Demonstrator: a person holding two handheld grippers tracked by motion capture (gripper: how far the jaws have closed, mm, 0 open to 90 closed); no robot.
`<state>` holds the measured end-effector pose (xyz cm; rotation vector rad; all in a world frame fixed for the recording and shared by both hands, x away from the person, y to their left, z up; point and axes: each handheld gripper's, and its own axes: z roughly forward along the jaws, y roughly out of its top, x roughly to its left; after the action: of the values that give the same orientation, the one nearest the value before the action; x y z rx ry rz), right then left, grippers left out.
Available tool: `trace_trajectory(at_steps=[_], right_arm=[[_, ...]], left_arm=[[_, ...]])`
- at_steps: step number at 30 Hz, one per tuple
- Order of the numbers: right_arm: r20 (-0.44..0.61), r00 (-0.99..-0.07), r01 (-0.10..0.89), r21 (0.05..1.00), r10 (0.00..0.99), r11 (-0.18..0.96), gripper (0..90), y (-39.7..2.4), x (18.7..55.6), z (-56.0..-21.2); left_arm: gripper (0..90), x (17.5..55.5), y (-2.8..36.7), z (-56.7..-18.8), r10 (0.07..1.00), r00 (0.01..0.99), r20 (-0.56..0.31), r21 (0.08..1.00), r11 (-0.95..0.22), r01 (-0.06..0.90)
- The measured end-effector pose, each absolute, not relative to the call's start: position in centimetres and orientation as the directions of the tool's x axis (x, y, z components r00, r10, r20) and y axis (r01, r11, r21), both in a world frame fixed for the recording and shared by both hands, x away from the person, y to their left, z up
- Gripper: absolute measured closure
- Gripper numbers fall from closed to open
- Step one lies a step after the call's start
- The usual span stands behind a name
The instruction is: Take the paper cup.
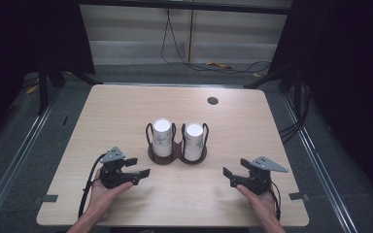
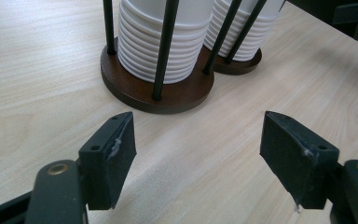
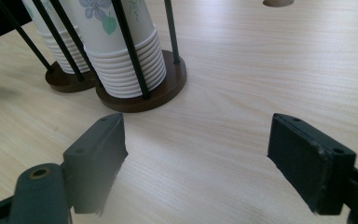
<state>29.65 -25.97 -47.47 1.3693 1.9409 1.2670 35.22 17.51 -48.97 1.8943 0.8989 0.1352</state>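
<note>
Here both grippers (image 1: 144, 173) (image 1: 227, 175) hover empty near the cup stacks (image 1: 162, 137).

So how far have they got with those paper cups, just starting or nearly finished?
Looks like the very start. Done: nothing visible yet; both cup stacks, the left stack and the right stack, sit upside down in the double holder. In hand: nothing; the left gripper and right gripper are open and empty, each aimed at the holder from its own side. Left: probably reaching in and grasping cups.
</note>
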Motion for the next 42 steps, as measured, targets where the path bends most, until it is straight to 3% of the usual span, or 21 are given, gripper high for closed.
trace_trajectory(at_steps=[10, 28, 42], right_arm=[[0.150, -0.424, 0.510, 0.855, 0.893, 0.098, 19.6, -26.1, 29.9, -47.5], [0.132, -0.512, 0.500, 0.849, 0.848, 0.169, 23.9, -24.9, 29.4, -47.3], [0.134, -0.532, 0.504, 0.843, 0.836, 0.186, 25.2, -24.7, 29.6, -47.2]], left_arm=[[29.4, 35.2, 17.6, -48.8, 0.640, 0.714, -0.284, 0.810, -0.239, 0.535], [24.9, 35.2, 17.2, -46.4, 0.592, 0.772, -0.231, 0.846, -0.270, 0.460], [19.4, 35.7, 17.0, -43.8, 0.563, 0.798, -0.214, 0.848, -0.299, 0.438]])
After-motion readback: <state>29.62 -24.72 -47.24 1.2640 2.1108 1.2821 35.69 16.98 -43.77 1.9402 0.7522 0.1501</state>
